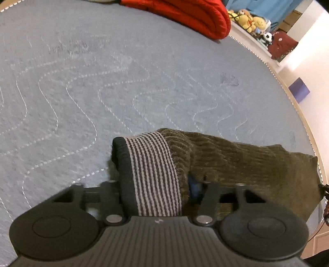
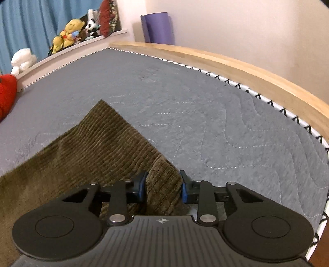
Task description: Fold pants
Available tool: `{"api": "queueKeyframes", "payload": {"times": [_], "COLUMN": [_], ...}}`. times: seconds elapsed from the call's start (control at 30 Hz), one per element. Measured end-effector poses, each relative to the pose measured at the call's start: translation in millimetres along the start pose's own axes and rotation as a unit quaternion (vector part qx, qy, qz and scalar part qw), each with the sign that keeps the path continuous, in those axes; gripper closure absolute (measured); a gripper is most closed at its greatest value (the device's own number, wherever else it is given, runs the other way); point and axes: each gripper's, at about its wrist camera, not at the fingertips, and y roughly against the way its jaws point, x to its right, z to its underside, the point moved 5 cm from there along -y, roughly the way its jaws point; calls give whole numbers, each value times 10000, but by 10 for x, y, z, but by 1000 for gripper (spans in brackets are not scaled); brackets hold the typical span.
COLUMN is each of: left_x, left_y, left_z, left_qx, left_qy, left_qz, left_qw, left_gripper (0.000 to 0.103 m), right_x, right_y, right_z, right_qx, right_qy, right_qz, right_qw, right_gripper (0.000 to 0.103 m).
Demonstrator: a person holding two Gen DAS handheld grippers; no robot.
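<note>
The pants (image 1: pixel 236 164) are olive-green corduroy with a black-and-white striped elastic waistband (image 1: pixel 152 172). In the left wrist view my left gripper (image 1: pixel 156 189) is shut on the waistband, which bunches up between the fingers and hides them; the fabric stretches off to the right. In the right wrist view my right gripper (image 2: pixel 162 187) is shut on a fold of the pants (image 2: pixel 86 147), with the blue pads (image 2: pixel 141 184) pressing the cloth from both sides. The cloth runs away to the lower left and is lifted off the bed.
A grey quilted mattress (image 1: pixel 102 82) lies under both grippers. A red padded bundle (image 1: pixel 185 14) sits at its far edge. A wooden bed rail (image 2: pixel 246 67) bounds the right side. Plush toys (image 2: pixel 67 35) sit on a ledge; a purple roll (image 2: pixel 158 26) leans on the wall.
</note>
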Motion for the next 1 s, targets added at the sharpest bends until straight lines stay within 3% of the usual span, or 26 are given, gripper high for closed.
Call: {"api": "queueKeyframes", "payload": {"times": [0.07,0.2,0.27,0.33,0.4,0.43,0.5,0.57,0.63,0.67,0.73,0.83,0.9,0.97,1.0], "left_x": [27,102,106,1,-52,-56,29,233,449,579,858,1327,1526,1660,1712], "left_y": [100,503,579,533,373,293,286,453,683,739,822,677,521,315,208], "left_z": [-88,-358,-472,-513,-457,-416,-387,-413,-400,-396,-326,-191,-48,85,146], "left_qx": [265,1162,1386,1287,896,724,811,1318,1918,2114,2358,2181,1823,1329,1049], "left_qy": [-104,-171,-180,131,299,246,-56,-384,-519,-565,-827,-1551,-1906,-2106,-2147], "left_qz": [-75,-127,-233,-404,-592,-920,-1725,-2369,-2744,-2709,-2319,-1571,-1064,-601,-371], "left_qw": [9996,9930,9899,9908,9938,9928,9816,9618,9409,9374,9401,9506,9587,9666,9703], "left_gripper": [62,64,64,61,51,44,35,34,28,28,28,30,40,67,75], "right_x": [-20,-70,-119,-195,-260,-275,-242,-179,-133,-122,-122,-113,-74,39,99], "right_y": [36,172,244,311,342,342,313,295,296,300,316,363,415,489,510], "right_z": [-7,-21,-3,52,122,156,200,212,202,196,174,117,76,20,7], "right_qx": [42,-10,-168,-372,-520,-543,-586,-619,-639,-640,-614,-533,-419,-175,-110], "right_qy": [76,-112,-311,-429,-385,-274,-287,-471,-646,-714,-806,-1034,-1208,-1348,-1441], "right_qz": [61,84,44,45,93,208,204,91,12,-20,-39,-111,-52,282,323], "right_qw": [9999,9999,9994,9984,9979,9979,9977,9969,9959,9954,9948,9932,9918,9903,9890], "right_gripper": [71,71,71,71,71,71,70,68,68,68,68,68,67,67,65]}}
